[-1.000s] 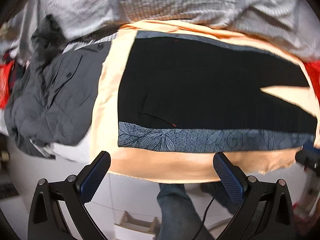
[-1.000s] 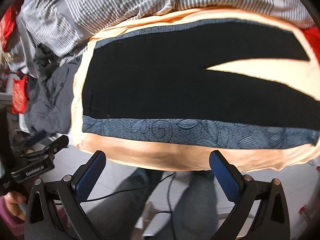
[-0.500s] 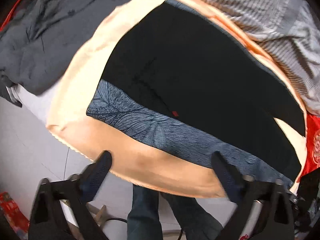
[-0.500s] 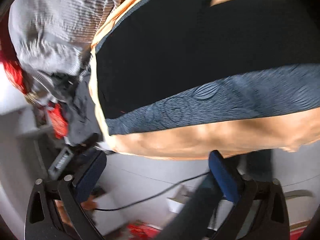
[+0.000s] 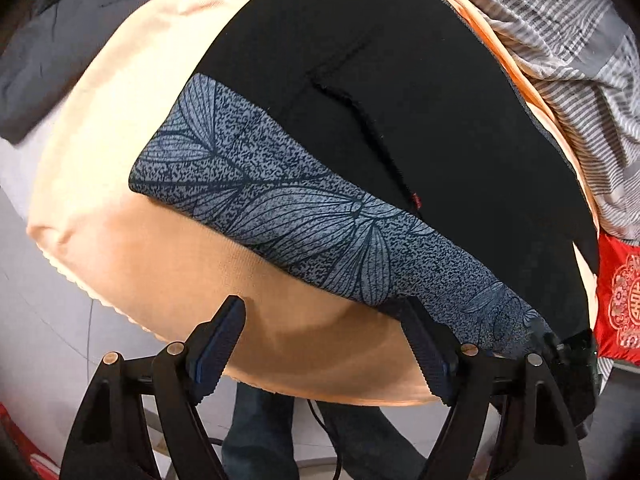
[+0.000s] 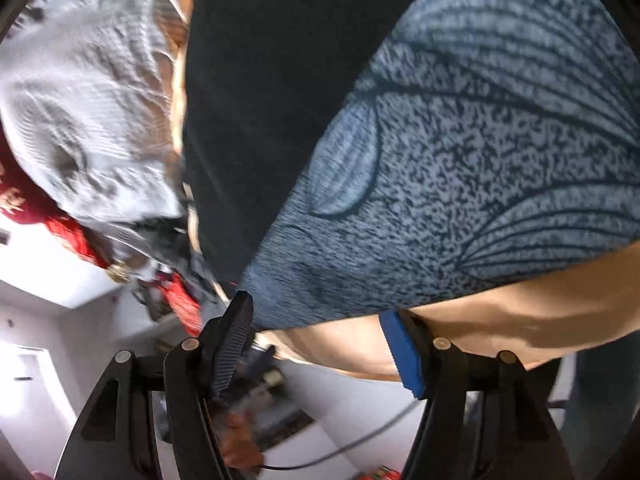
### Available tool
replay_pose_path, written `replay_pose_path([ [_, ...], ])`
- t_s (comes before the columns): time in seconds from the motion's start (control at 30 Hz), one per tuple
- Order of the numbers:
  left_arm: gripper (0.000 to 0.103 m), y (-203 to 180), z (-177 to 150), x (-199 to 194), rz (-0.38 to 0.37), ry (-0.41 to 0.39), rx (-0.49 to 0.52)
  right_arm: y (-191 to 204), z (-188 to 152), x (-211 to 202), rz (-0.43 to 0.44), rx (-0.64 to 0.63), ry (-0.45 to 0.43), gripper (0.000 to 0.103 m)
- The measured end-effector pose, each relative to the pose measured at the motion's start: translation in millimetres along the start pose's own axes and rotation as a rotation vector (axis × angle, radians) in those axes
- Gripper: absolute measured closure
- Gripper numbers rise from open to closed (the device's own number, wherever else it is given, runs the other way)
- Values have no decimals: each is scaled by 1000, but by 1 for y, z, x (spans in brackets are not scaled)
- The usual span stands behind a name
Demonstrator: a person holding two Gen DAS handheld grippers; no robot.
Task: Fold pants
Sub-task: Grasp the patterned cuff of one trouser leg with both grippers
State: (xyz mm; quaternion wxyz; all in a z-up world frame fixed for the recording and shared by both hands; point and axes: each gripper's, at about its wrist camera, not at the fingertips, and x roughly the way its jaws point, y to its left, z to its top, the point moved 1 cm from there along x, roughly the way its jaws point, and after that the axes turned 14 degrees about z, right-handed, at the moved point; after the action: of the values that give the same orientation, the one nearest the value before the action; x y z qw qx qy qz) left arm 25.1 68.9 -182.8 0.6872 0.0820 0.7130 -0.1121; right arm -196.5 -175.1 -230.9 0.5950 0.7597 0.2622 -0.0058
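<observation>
Left wrist view: the pants (image 5: 400, 112) lie flat on a peach sheet (image 5: 100, 128), long axis running from the near-left end diagonally to the far right, with the grey leaf-print stripe (image 5: 312, 224) along the near edge. The left gripper (image 5: 324, 340) hangs just off that edge, fingers apart and empty. If it pinches low, it could catch the sheet along with the stripe.

Right wrist view: blurred. The right gripper (image 6: 320, 334) sits close to the stripe edge, fingers apart, nothing between them. Closing here may grab only one fabric layer, skewing the fold.
</observation>
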Motion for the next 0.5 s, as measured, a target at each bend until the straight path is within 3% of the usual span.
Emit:
replay_pose_path([
  [0.1,20,0,3,0,-29,-2,-4,14,3,0,83,-20,-29,33],
  [0.2,13,-5,9,-1,-68,-15,-16,30,12,10,95,-47,-21,34],
  [0.23,13,-7,11,-1,-77,-16,-18,33,16,15,98,-44,-10,37],
  [0.3,13,-8,15,-3,-104,-16,-34,40,18,18,113,-36,15,61],
  [0.37,13,-6,17,-3,-134,-11,-57,45,15,19,110,-44,29,69],
  [0.5,13,4,25,1,-211,16,-140,59,17,12,133,-53,42,71],
])
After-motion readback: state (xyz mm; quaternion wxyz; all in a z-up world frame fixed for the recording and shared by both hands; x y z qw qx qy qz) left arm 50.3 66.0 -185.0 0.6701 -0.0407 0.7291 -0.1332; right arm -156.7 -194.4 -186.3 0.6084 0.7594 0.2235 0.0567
